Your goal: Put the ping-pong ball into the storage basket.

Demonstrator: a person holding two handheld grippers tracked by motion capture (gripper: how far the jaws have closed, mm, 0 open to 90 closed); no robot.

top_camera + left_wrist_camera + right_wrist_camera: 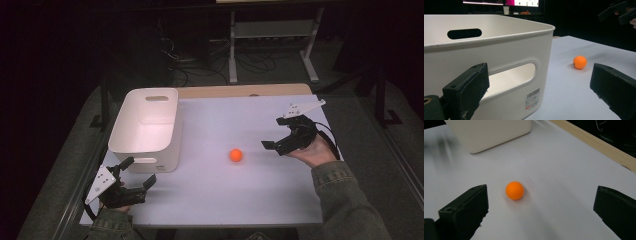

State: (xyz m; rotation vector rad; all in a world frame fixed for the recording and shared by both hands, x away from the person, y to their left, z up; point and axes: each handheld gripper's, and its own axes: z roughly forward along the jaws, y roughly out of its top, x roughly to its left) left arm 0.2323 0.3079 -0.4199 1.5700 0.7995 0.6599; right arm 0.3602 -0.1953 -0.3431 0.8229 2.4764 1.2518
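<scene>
High view: an orange ball (236, 155) is seen lying on the white table (240, 200) between both wide-open grippers, left gripper (136, 173) and right gripper (273, 132); a barcode label (533, 98) on the white bin (499, 50) is revealed in the left gripper view.

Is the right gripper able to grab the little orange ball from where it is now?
Probably yes. The right gripper is open and aimed at the orange ball, which sits alone on the white table. Nothing lies between them. The white bin stands off to the side, away from the path.
</scene>
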